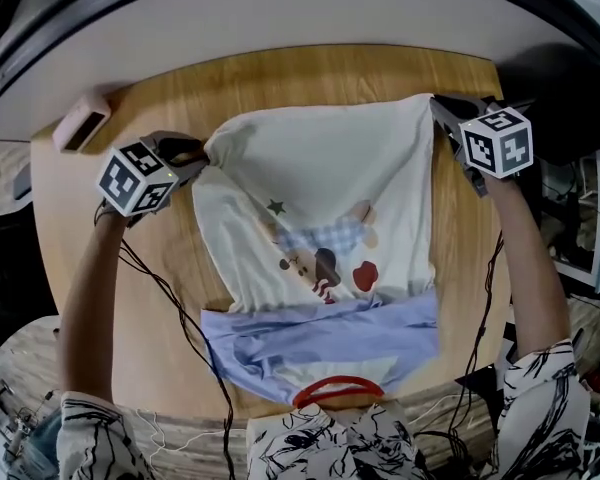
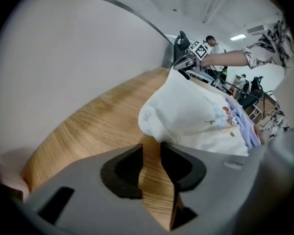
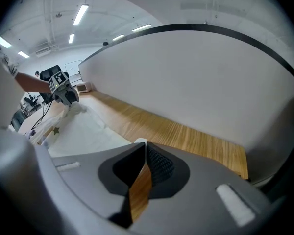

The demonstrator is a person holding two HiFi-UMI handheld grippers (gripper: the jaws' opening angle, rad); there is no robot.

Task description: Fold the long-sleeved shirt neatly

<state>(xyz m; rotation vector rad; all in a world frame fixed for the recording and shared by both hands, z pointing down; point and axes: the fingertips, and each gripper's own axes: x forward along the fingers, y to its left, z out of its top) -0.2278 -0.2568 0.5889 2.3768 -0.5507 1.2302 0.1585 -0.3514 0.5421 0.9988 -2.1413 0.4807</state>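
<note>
Wood table (image 1: 310,78): shirt (image 1: 330,228) lies across the middle, partly bunched at left. Pink box (image 1: 83,121) at far-left corner.

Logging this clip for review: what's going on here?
A person is folding a cream shirt on a wooden table with two handheld grippers. The right gripper is shut on the shirt's far right corner. The left gripper is open, with the bunched far left corner just beyond its tips, not gripped. Its blue sleeves lie folded across the near part.
</note>
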